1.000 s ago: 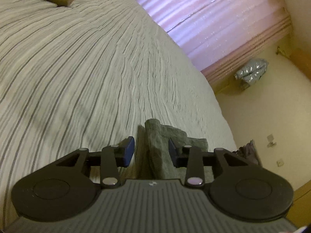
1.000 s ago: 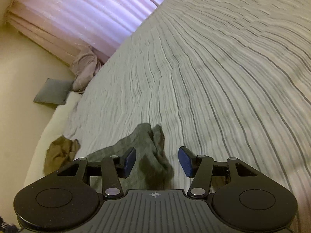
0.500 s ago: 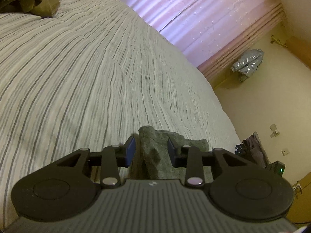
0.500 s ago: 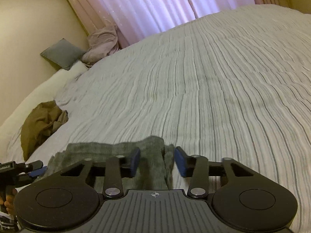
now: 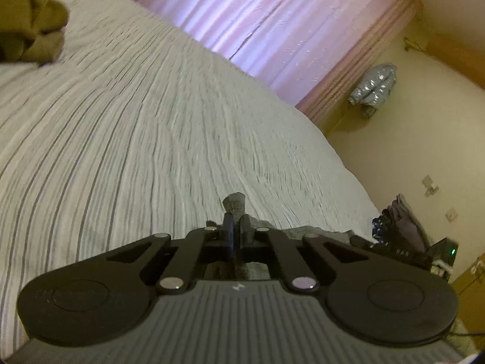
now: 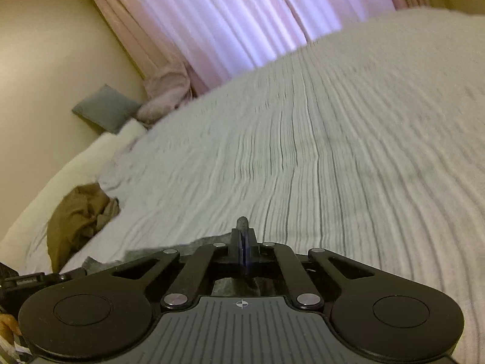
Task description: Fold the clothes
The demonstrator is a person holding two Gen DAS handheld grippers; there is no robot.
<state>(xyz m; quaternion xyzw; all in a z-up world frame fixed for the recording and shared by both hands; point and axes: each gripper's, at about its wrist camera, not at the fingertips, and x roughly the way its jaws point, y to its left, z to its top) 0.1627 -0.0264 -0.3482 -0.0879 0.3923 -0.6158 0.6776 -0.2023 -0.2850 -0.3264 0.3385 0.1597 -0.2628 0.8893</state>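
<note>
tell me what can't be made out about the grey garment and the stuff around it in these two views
- Grey garment: in both views each gripper's body covers most of it, so its type and fold state are unclear.
- Olive garment: cut off by the left wrist view's edge.
- Striped bedspread: blurred in places.
- Dark items by the wall: too small to identify.

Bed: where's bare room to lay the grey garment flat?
Free: striped bedspread ahead of both grippers, up to the curtains. Crowded: olive-brown clothes heap by the white pillow, plus the near edge under the grey garment.
</note>
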